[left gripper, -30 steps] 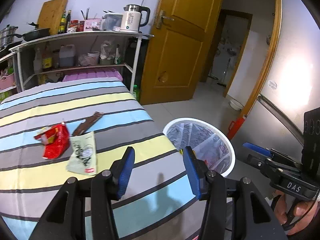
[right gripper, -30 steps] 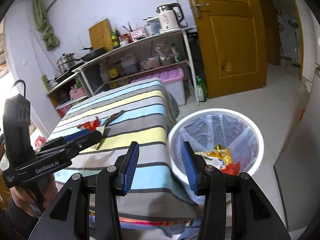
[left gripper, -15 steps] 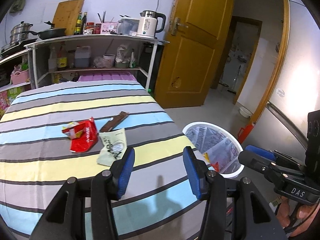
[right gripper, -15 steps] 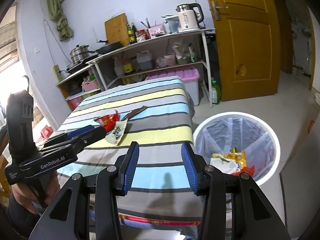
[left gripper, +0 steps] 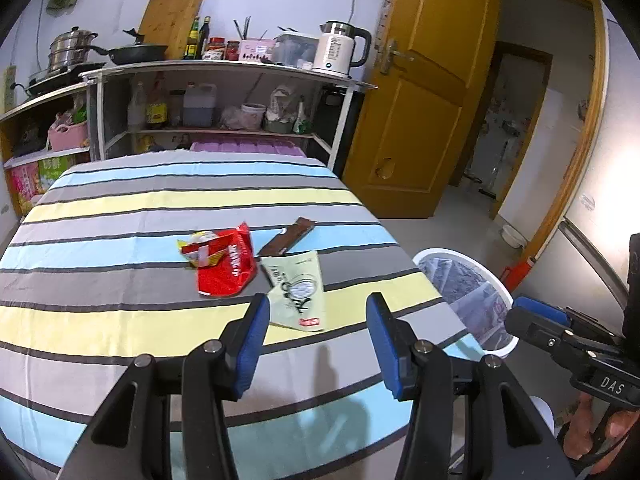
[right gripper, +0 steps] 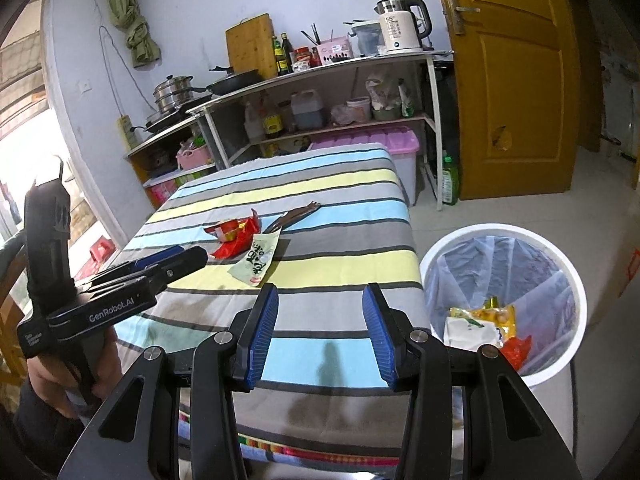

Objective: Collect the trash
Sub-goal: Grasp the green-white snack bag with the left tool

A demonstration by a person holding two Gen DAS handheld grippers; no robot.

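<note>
Where stripes run yellow, pale green wrapper just beyond empty jaws.

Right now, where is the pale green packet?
The pale green packet lies flat on the striped table, right of the red wrapper, just this side of the brown wrapper.

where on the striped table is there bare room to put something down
Free: the near end between the pale green packet and the table edge, and the far end toward the shelves. Crowded: the middle, where the red wrapper, brown wrapper and green packet cluster.
</note>
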